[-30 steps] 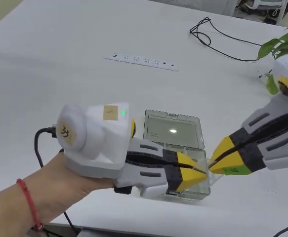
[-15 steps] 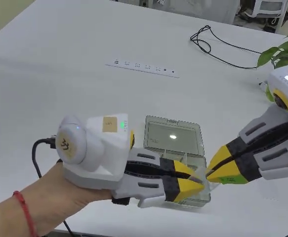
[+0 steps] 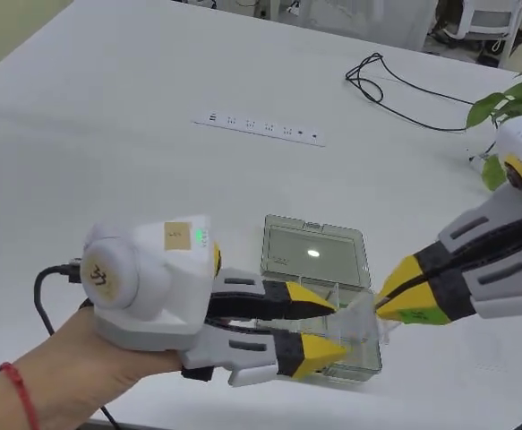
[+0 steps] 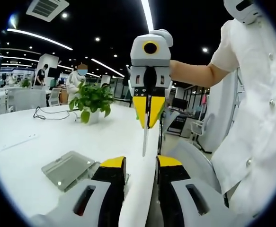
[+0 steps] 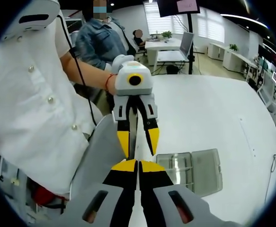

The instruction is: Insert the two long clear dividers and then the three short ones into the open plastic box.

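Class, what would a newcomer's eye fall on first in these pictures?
The right tongs and left tongs, both yellow-tipped, meet over the open plastic box near the white table's front edge. The right tongs pinch a clear divider; the left tongs stand open.

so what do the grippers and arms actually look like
Both are white-and-grey bodies with black jaws ending in yellow tips. The left hand-held gripper has a round end cap with a dark mark, a tan sticker, a green light and a black cable. The right hand-held gripper carries a green label. The person wears a red wrist cord and a white buttoned short-sleeved shirt.
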`<action>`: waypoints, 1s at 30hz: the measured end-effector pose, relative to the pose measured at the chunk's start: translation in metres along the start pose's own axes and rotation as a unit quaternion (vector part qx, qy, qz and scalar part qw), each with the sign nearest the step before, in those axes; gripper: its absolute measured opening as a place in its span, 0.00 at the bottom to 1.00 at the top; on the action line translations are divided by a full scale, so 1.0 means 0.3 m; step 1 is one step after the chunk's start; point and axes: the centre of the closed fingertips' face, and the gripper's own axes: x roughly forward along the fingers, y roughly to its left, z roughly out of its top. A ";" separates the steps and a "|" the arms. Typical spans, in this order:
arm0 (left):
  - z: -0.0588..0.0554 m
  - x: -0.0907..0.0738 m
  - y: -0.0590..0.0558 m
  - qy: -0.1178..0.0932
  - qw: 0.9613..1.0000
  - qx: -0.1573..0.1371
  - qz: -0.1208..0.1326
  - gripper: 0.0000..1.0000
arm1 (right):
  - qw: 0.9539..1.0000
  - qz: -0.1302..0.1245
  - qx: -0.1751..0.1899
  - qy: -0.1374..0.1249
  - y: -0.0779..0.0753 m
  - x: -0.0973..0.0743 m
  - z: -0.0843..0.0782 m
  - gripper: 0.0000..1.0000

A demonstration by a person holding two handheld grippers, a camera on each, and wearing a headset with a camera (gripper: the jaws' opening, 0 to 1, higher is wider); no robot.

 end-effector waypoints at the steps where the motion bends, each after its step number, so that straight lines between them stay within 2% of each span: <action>1: -0.005 -0.006 0.008 0.002 1.000 0.002 0.006 0.28 | 1.000 -0.003 0.000 0.000 -0.007 -0.002 -0.003 0.02; 7: -0.024 -0.032 0.050 0.006 0.999 -0.001 0.033 0.43 | 1.000 -0.018 0.006 0.001 -0.043 -0.010 -0.020 0.02; 13: -0.054 -0.054 0.079 0.016 0.998 -0.002 0.053 0.54 | 0.999 -0.033 0.013 0.001 -0.092 -0.014 -0.040 0.02; 24: -0.118 -0.086 0.113 0.038 0.996 -0.003 0.079 0.71 | 0.998 -0.056 0.014 0.010 -0.167 0.007 -0.069 0.02; 30: -0.149 -0.095 0.117 0.050 0.995 -0.003 0.082 0.77 | 0.998 -0.063 0.016 0.011 -0.210 0.043 -0.090 0.02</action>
